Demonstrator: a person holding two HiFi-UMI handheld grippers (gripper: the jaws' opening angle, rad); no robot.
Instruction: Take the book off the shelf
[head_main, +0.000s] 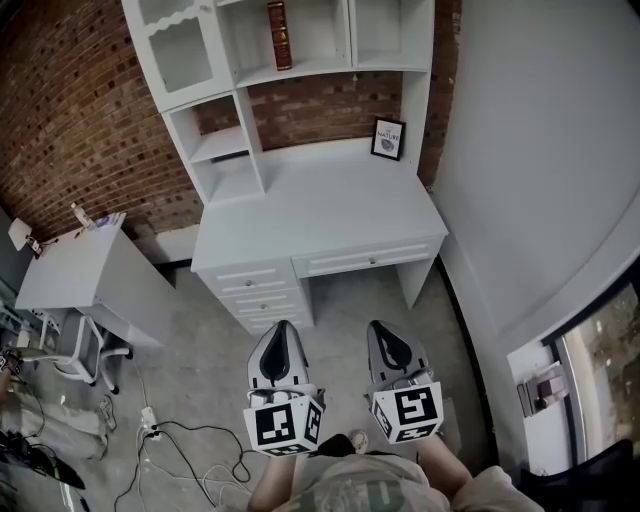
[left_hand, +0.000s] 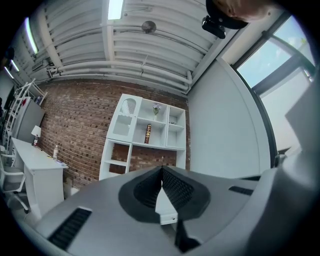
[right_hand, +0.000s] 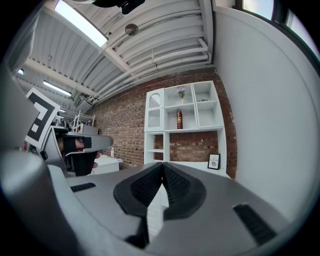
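A dark red book (head_main: 279, 35) stands upright in the middle cubby of the white shelf unit (head_main: 300, 70) above the white desk (head_main: 320, 215). The same book (left_hand: 148, 134) shows small and far off in the left gripper view, and again as the book (right_hand: 179, 119) in the right gripper view. My left gripper (head_main: 281, 335) and right gripper (head_main: 389, 334) hang side by side over the floor, well in front of the desk. Both are shut with nothing between their jaws.
A framed picture (head_main: 388, 138) leans at the desk's back right. A second white table (head_main: 75, 265) with a chair (head_main: 85, 350) stands at the left, cables (head_main: 180, 445) lie on the floor. A white wall (head_main: 530, 150) runs along the right.
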